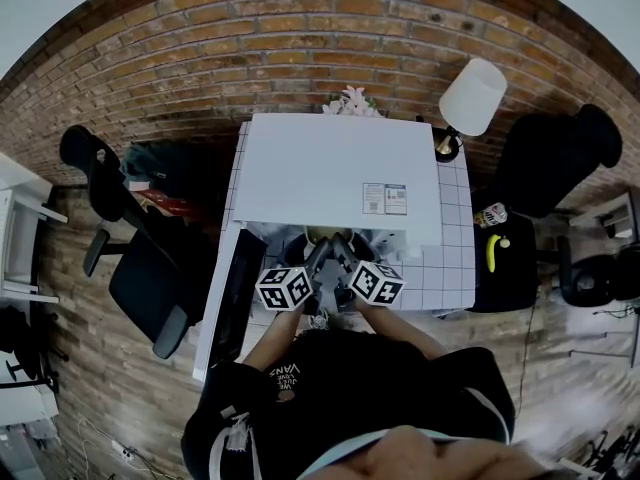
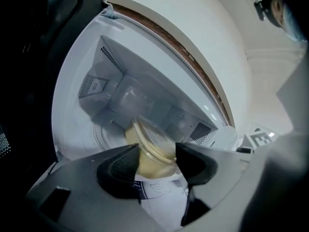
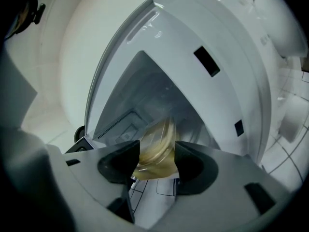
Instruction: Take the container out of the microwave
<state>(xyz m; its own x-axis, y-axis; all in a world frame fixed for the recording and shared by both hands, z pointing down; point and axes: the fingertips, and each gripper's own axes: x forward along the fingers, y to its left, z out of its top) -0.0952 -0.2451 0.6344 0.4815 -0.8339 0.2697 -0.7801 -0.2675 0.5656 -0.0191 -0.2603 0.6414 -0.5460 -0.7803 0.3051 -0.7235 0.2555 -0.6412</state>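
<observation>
The left gripper point(image 2: 157, 152) has its fingers part-way open and set against the two sides of the container point(image 2: 146, 140), a clear tub with a lid and pale yellow contents. The tub fills the gap between the fingers and reaches on past their tips. Beyond the fingers is the open white cavity of the microwave point(image 2: 91, 66), with its round turntable point(image 2: 102, 135) just behind and to the left of the tub. Below the fingers lies a white sheet with dark print point(image 2: 161, 191).

The right gripper point(image 3: 157, 152) holds the same tub in the same way: its fingers are apart by the tub's width, one on each side, and the tub leans away from them toward the cavity. To the right of these fingers shows the white tiled bench point(image 3: 291, 146).

From the head view both grippers meet at the microwave's mouth, tips close together, with the open door point(image 1: 236, 290) to the left of the left fingers.
</observation>
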